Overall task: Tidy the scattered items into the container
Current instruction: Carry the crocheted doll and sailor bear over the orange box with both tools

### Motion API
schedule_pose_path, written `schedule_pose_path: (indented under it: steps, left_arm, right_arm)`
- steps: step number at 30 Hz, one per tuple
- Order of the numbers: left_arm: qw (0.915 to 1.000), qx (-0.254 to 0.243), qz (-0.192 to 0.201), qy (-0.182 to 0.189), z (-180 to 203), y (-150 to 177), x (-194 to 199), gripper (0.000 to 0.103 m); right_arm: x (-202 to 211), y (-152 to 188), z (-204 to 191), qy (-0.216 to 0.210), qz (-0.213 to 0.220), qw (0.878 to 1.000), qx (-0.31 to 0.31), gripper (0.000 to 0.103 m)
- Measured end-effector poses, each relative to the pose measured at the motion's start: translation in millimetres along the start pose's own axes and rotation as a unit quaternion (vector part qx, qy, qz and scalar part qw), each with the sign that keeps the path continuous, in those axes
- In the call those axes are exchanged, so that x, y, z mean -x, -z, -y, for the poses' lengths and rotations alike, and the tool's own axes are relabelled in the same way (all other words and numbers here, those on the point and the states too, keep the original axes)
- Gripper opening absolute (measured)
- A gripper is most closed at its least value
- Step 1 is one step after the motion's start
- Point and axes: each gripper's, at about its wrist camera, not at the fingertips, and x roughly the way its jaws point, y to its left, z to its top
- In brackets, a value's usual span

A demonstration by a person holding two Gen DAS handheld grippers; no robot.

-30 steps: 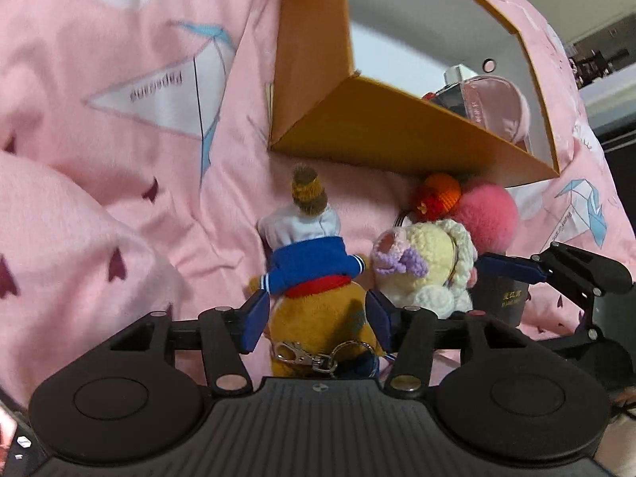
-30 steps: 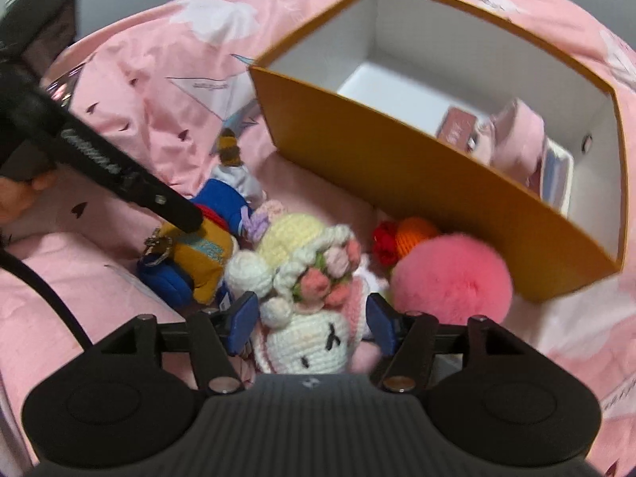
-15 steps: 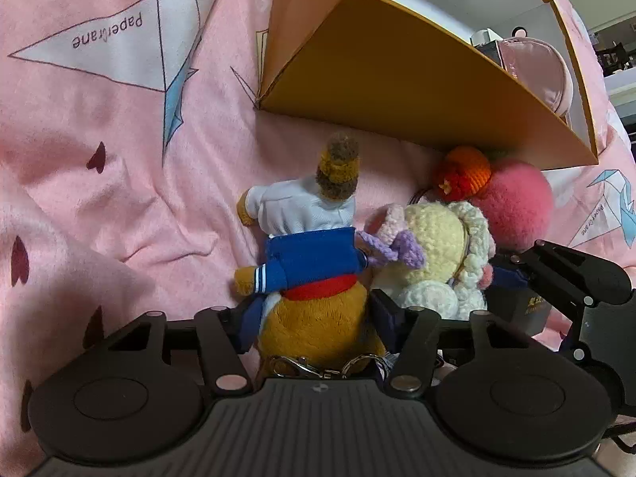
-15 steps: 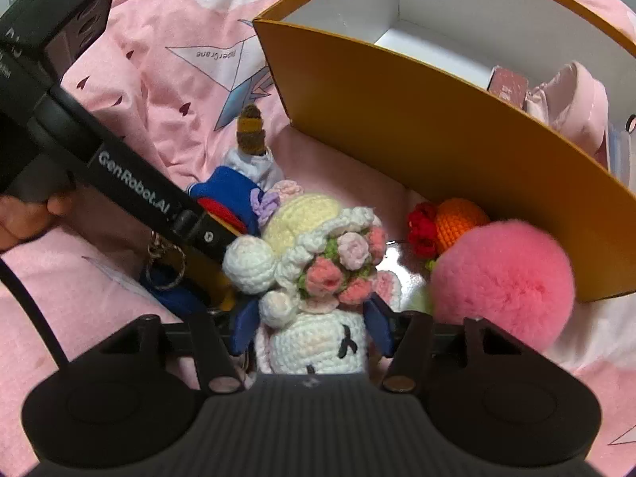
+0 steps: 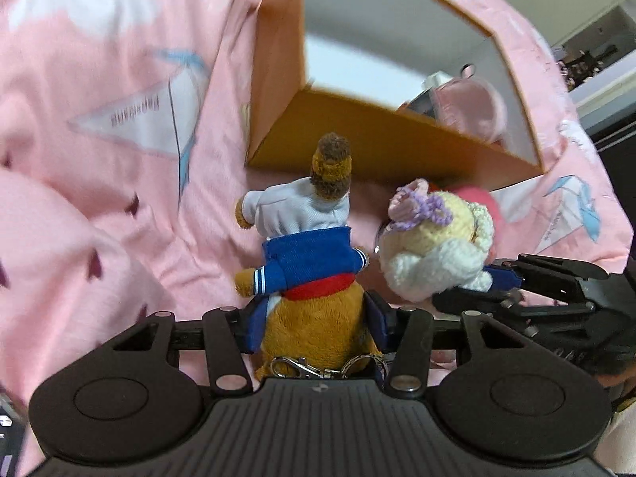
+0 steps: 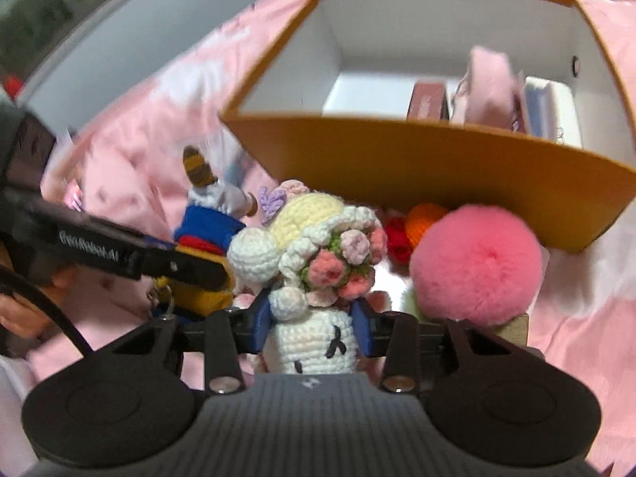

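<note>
Bedding (image 5: 99, 238), pink with paper-crane print, lies under everything. Your landmark is the orange box (image 6: 417, 167), open-topped with white inner walls; a pink pouch (image 6: 483, 83) and small cartons lie inside it. Just before its near wall sits a pink pompom (image 6: 475, 264), with a small orange-and-red crochet piece (image 6: 413, 226) between pompom and wall. Your left gripper (image 5: 314, 326) is clamped on the plush bear (image 5: 310, 262), in front of the box's near corner. Your right gripper (image 6: 312, 330) is clamped on the crochet doll (image 6: 314, 278), beside the bear.
</note>
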Motion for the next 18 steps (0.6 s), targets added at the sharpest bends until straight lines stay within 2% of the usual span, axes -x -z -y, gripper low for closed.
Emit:
schedule_pose_path:
  steps: [6, 12, 15, 18]
  left_arm:
    - [0.9972, -0.049, 0.052, 0.024, 21, -18, 40, 0.058]
    - [0.9857, -0.102, 0.131, 0.032, 48, -49, 79, 0.058]
    - [0.9778, -0.125, 0.166, 0.025, 61, -69, 89, 0.058]
    - [0.9735, -0.143, 0.178, 0.017, 74, -88, 92, 0.058]
  right_arm:
    - [44, -18, -11, -0.028, 0.086, 0.996, -0.021, 0.045]
    - [76, -49, -17, -0.031, 0.184, 0.982, -0.038, 0.045]
    - [83, -64, -10, -0.05, 0.215, 0.973, -0.066, 0.045]
    - [81, -75, 0, -0.07, 0.229, 0.966, -0.096, 0.045]
